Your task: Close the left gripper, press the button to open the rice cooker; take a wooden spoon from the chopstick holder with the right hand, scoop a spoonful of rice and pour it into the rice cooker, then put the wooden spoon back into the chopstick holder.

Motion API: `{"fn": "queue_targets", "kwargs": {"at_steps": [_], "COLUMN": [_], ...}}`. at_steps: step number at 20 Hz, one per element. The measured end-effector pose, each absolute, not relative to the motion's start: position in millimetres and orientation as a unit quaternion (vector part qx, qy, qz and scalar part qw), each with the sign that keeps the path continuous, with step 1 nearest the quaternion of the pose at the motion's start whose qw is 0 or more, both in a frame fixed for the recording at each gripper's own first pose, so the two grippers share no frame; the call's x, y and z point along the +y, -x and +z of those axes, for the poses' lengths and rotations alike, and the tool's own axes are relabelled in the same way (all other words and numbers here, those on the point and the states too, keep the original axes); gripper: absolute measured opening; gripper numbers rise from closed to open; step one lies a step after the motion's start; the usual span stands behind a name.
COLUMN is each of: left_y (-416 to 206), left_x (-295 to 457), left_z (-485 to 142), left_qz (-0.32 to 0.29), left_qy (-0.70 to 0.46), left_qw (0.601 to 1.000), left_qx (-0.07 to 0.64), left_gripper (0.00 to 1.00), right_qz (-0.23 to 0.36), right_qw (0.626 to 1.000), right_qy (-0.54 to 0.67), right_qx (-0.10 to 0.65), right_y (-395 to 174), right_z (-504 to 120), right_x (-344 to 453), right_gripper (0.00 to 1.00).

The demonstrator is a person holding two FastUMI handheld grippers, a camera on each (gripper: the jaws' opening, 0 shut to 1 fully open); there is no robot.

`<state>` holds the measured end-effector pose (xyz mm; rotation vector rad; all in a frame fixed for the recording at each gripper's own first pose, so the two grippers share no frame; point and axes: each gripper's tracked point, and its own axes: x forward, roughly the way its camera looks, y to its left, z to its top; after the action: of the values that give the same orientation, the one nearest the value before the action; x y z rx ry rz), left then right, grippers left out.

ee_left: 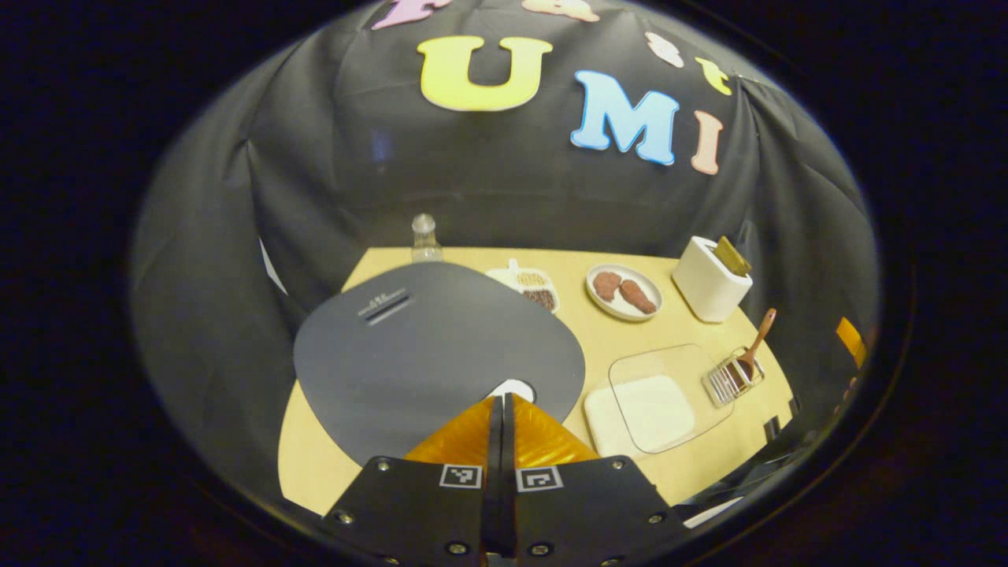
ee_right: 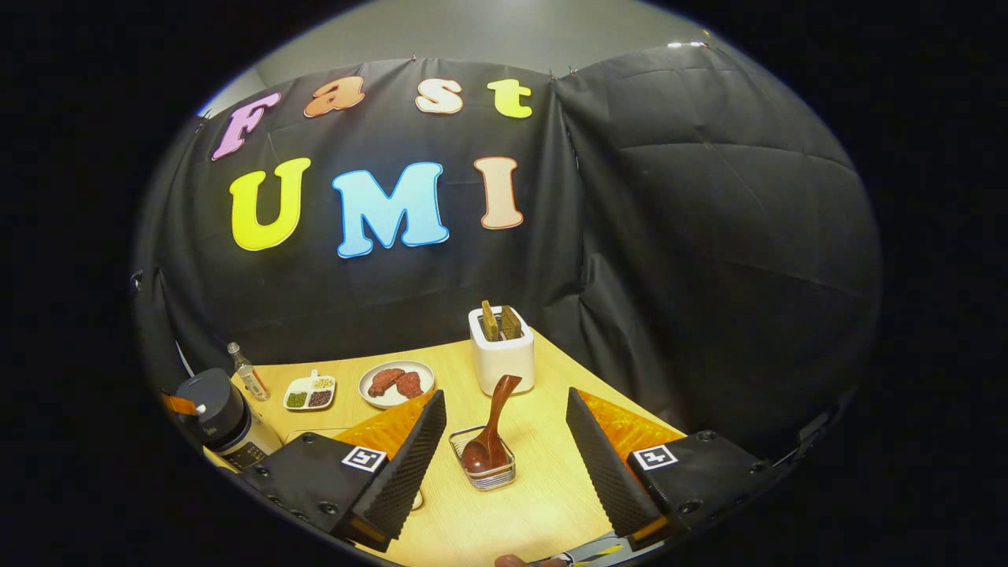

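The rice cooker's dark grey lid [ee_left: 425, 346] is down, with a white button [ee_left: 512, 388] at its front edge. My left gripper [ee_left: 502, 402] is shut, its tips right at that button; whether they touch it I cannot tell. A wooden spoon [ee_left: 760, 335] stands in the wire chopstick holder [ee_left: 732, 378] at the right. A clear box of white rice [ee_left: 654, 402] lies between cooker and holder. In the right gripper view, my right gripper [ee_right: 505, 400] is open, with the spoon [ee_right: 492, 433] and holder [ee_right: 482, 468] between its fingers, untouched. The cooker [ee_right: 216, 417] sits far left.
At the back of the wooden table [ee_right: 543, 496] stand a white toaster [ee_right: 502, 350] with toast, a plate of meat [ee_right: 396, 383], a small divided dish [ee_right: 310, 392] and a glass bottle [ee_right: 248, 370]. Black cloth walls close in behind and to the right.
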<state>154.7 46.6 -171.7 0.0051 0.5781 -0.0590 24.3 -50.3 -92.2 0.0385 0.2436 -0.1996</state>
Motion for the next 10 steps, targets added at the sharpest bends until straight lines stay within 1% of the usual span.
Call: {"fn": "queue_targets", "kwargs": {"at_steps": [3, 5, 6, 8, 9, 10], "left_y": [-159.0, -148.4, -141.4, -130.3, -125.7, -125.6], "left_x": [69.5, 83.2, 86.6, 90.2, 96.0, 107.7], "left_z": [-88.9, -32.5, -12.9, 3.5, 6.4, 2.9], "left_qz": [0.018, 0.04, 0.039, 0.021, 0.021, 0.031], "left_qy": [-0.025, -0.004, 0.014, 0.053, 0.058, 0.053], "left_qw": [0.982, 0.992, 0.994, 0.996, 0.996, 0.996], "left_qx": [0.187, 0.123, 0.098, 0.071, 0.066, 0.063], "left_gripper": [0.02, 0.02, 0.02, 0.0, 0.05, 0.0], "right_qz": [-0.092, -0.087, -0.084, -0.077, -0.074, -0.073], "right_qw": [0.987, 0.988, 0.989, 0.99, 0.99, 0.989], "right_qy": [-0.011, -0.001, 0.003, 0.007, 0.006, 0.003], "right_qx": [0.128, 0.125, 0.122, 0.121, 0.123, 0.129], "right_y": [-37.4, -46.5, -50.9, -59.2, -64.4, -68.9], "right_z": [-91.8, -86.1, -83.7, -80.6, -80.5, -82.4], "right_x": [-46.4, -43.4, -41.0, -35.3, -32.5, -29.9], "right_gripper": [0.98, 0.98, 0.98, 0.98, 0.98, 0.93]}}
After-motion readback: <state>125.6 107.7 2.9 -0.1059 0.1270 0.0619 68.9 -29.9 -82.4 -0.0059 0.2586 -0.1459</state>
